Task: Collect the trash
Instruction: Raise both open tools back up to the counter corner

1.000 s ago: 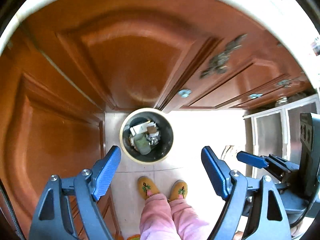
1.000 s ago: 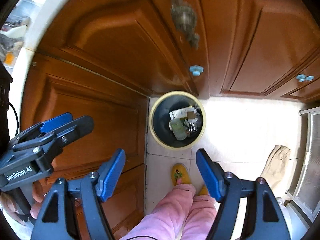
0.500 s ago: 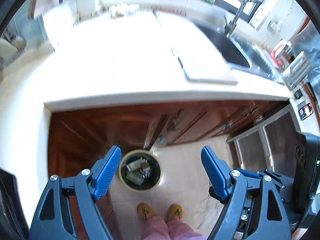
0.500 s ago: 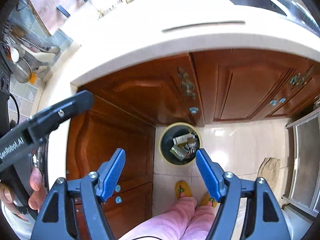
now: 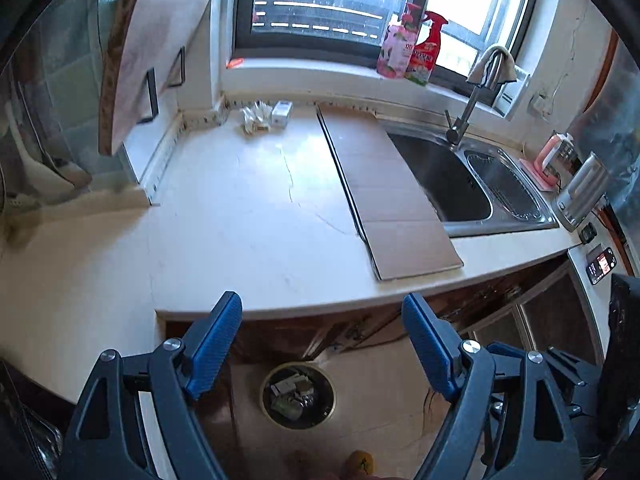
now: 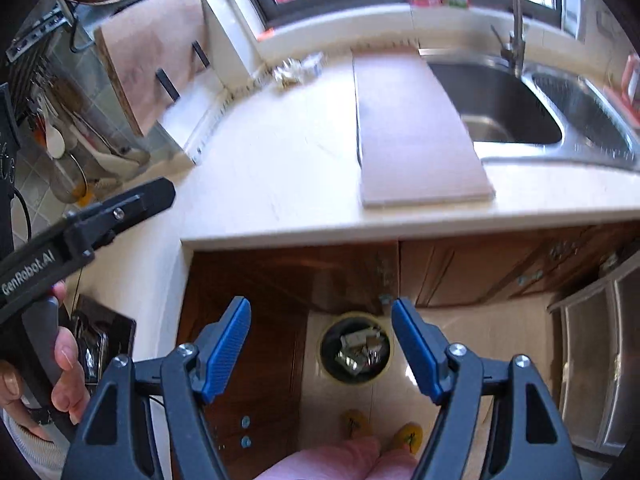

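Crumpled wrappers (image 5: 255, 116) and a small white box (image 5: 281, 112) lie at the back of the pale countertop (image 5: 248, 216), near the wall; they show blurred in the right wrist view (image 6: 294, 69). A round yellow-rimmed bin (image 5: 298, 396) holding several pieces of trash stands on the floor below; it also shows in the right wrist view (image 6: 356, 350). My left gripper (image 5: 322, 344) is open and empty, above the counter's front edge. My right gripper (image 6: 320, 344) is open and empty, over the bin.
A flat cardboard sheet (image 5: 384, 188) lies on the counter beside the steel sink (image 5: 472, 184) and tap (image 5: 470, 100). Two bottles (image 5: 408, 46) stand on the windowsill. Wooden cabinet doors (image 6: 288, 280) lie under the counter. A kettle (image 5: 582, 190) stands at right.
Both grippers have risen from near the bin on the floor to counter height and tilted up, bringing the countertop, sink and window into view. Both stay open and empty.
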